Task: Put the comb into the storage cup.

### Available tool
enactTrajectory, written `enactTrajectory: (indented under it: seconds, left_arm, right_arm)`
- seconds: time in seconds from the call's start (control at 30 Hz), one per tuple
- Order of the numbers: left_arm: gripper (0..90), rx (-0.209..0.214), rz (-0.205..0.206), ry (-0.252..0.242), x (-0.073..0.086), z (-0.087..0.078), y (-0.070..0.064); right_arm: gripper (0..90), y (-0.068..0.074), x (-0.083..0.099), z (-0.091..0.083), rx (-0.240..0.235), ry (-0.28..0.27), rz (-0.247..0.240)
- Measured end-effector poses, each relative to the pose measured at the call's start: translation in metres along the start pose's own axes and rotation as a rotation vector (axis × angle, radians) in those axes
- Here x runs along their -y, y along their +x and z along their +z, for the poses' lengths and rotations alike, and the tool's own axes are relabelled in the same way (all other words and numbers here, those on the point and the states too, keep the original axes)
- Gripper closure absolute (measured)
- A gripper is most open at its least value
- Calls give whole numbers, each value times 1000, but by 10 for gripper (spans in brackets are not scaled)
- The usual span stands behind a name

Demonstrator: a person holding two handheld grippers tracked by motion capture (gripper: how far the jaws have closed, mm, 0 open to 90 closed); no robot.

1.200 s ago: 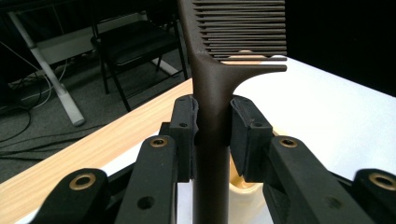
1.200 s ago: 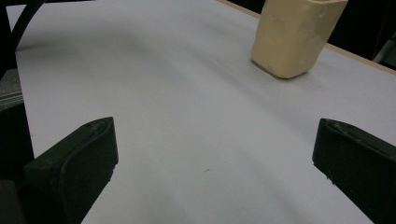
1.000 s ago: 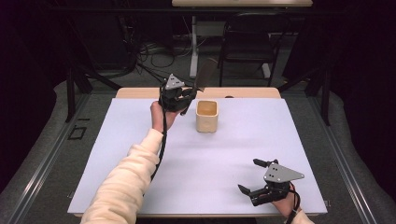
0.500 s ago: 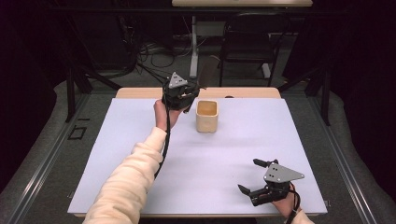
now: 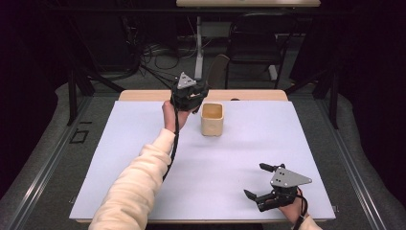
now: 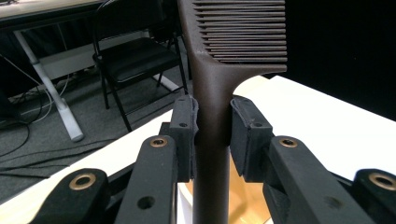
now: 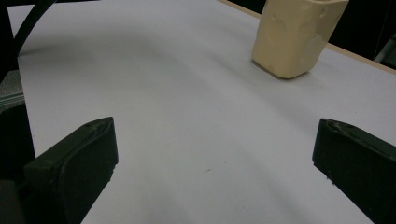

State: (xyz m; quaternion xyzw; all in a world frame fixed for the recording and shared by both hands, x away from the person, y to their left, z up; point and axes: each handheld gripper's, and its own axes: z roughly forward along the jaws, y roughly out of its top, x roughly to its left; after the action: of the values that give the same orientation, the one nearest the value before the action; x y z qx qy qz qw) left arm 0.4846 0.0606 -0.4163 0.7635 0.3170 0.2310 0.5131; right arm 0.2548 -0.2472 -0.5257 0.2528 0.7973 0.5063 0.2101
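The top of the dark brown comb (image 6: pixel 219 70) is cut off in the left gripper view, and its handle end is hidden below the fingers. The left gripper (image 6: pixel 212 135) has its fingers clamped on the comb's handle, teeth above them, just over the cream cup (image 5: pixel 212 118). Its inside is hard to see. The right gripper (image 5: pixel 264 184) rests on the white tabletop (image 5: pixel 268 134), fingers wide apart.

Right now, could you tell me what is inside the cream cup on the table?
The cream cup looks empty where its inside shows; its bottom is hidden by its walls. The comb remains clamped in the left gripper.
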Motion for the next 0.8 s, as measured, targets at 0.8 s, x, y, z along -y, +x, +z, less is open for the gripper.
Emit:
enactTrajectory:
  seconds: [0.8]
  left_arm:
    - [721,18,1,-35,-11,19,-11]
  right_arm:
    - [0,0,0,0,-3,-2,-2]
